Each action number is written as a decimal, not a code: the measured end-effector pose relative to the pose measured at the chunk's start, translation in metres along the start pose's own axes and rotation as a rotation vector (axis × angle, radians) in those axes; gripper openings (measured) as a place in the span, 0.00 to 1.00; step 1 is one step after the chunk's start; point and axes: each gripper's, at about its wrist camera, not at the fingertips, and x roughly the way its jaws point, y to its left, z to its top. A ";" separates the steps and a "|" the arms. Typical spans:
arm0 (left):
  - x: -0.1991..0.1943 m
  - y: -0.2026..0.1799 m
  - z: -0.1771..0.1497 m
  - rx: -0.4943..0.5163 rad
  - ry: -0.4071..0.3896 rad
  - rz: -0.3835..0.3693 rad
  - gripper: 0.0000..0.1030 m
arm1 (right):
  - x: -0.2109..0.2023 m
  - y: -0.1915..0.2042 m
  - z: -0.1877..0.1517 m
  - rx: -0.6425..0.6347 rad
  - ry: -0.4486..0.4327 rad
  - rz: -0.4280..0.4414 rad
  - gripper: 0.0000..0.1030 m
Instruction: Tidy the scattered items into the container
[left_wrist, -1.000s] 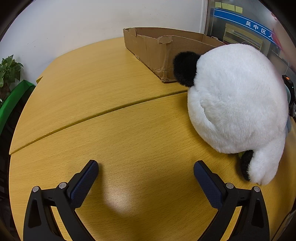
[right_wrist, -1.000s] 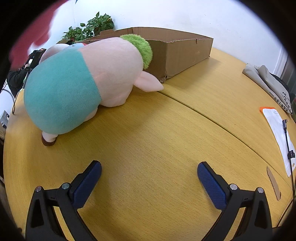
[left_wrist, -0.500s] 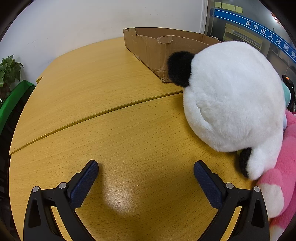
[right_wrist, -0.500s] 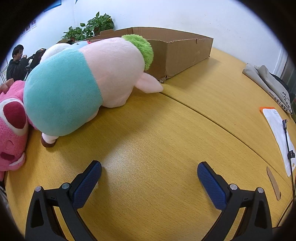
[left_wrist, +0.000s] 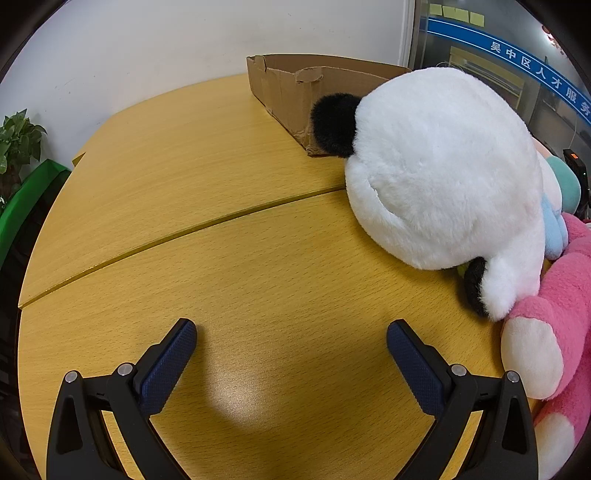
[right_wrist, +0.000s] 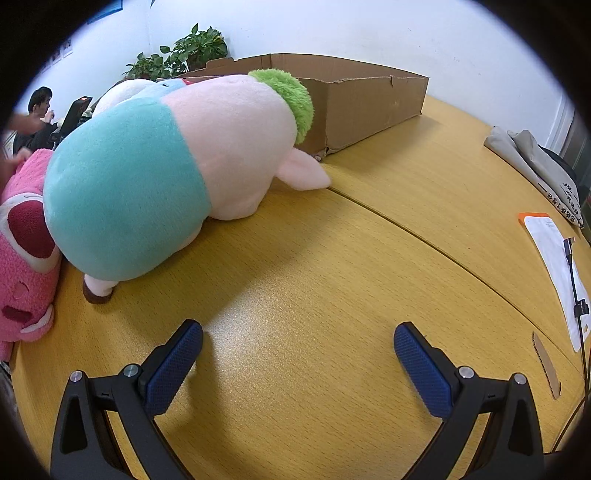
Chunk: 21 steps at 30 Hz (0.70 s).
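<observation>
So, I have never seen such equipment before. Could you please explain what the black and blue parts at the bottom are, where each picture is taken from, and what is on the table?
They are handheld grippers, one per hand, each carrying a camera looking along its two blue-padded fingers. The left gripper and right gripper are both open, holding nothing. On the wooden table lie a white panda plush, a pink-and-teal pig plush, a pink plush and the cardboard box meant to receive them.
</observation>
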 end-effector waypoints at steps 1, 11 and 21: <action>0.000 -0.001 0.000 0.000 0.000 0.000 1.00 | 0.000 0.000 0.000 0.000 0.000 0.000 1.00; 0.000 -0.001 0.000 0.000 0.000 -0.001 1.00 | 0.000 0.000 0.000 -0.001 0.000 0.000 1.00; 0.011 -0.003 0.010 0.107 0.003 -0.081 1.00 | 0.002 0.001 0.001 0.050 0.001 -0.035 1.00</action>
